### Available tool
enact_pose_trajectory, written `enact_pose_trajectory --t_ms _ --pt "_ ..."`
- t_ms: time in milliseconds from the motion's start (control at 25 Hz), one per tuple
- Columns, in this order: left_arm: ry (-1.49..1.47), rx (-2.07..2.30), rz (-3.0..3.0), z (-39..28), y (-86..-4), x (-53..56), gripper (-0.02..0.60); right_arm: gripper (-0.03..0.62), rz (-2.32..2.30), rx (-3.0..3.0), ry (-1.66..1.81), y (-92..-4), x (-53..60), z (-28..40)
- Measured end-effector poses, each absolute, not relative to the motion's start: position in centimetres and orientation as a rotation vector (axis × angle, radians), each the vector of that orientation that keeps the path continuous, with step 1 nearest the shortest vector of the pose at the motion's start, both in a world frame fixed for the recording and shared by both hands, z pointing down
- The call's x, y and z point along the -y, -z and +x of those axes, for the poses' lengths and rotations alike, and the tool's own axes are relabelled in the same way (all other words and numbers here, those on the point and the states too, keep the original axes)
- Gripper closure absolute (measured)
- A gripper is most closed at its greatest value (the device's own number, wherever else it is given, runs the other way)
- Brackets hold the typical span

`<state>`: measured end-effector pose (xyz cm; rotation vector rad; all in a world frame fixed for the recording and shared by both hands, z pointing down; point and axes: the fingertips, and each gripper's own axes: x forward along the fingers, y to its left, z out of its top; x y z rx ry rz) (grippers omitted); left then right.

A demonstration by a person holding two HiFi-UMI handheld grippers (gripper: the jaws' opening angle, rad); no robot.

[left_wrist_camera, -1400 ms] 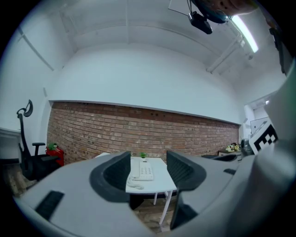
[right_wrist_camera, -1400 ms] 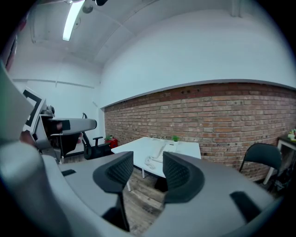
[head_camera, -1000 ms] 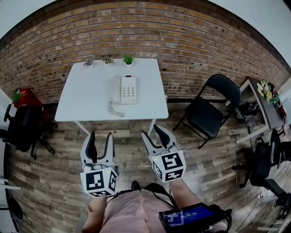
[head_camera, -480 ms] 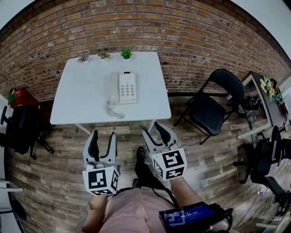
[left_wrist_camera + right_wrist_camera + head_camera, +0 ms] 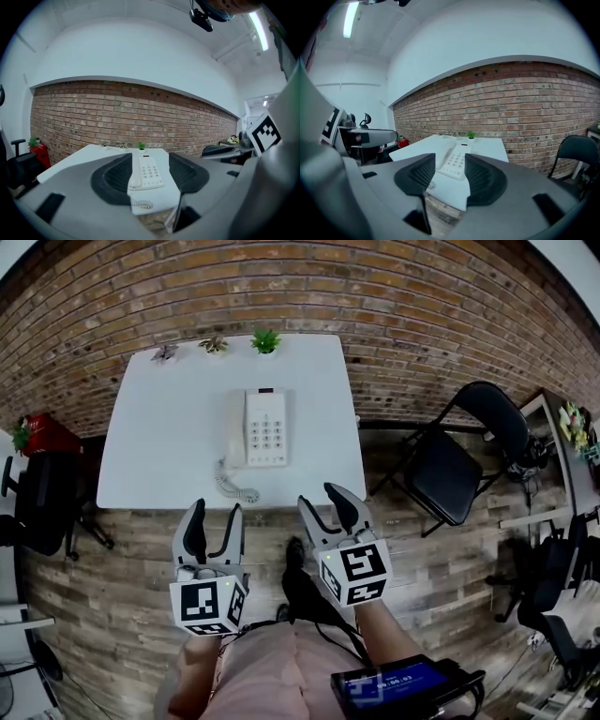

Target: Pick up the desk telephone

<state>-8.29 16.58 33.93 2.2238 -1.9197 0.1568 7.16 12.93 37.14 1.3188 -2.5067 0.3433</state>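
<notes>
A white desk telephone (image 5: 261, 427) lies in the middle of the white table (image 5: 150, 446), handset on its left side, coiled cord (image 5: 234, 487) trailing toward the near edge. It also shows between the jaws in the left gripper view (image 5: 147, 172) and the right gripper view (image 5: 455, 163). My left gripper (image 5: 215, 518) hovers just short of the table's near edge, open and empty. My right gripper (image 5: 323, 499) is beside it, also open with nothing between its fingers. Both point at the phone from a distance.
Three small potted plants (image 5: 265, 339) line the table's far edge against a brick wall. A black folding chair (image 5: 459, 460) stands to the right, a black office chair (image 5: 42, 502) and red object to the left. Wood-plank floor lies below.
Both grippers and the head have moved forward toward the table; the table and phone now sit closer and larger. The jaws' spread is unchanged.
</notes>
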Motion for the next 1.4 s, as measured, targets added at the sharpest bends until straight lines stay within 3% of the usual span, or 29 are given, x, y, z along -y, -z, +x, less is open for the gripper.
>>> enact_pose_trajectory --t_ms 600,1400 --pt "-0.224 1.96 2.19 -9.2 -33.4 -4.3 0.322 0.391 1.268 2.579 -0.375 -36.8 0.4 6.0" --pt "-0.172 1.942 2.188 -12.6 -32.6 2.8 0.308 0.385 1.239 2.592 -0.33 -35.2 7.9 2.3"
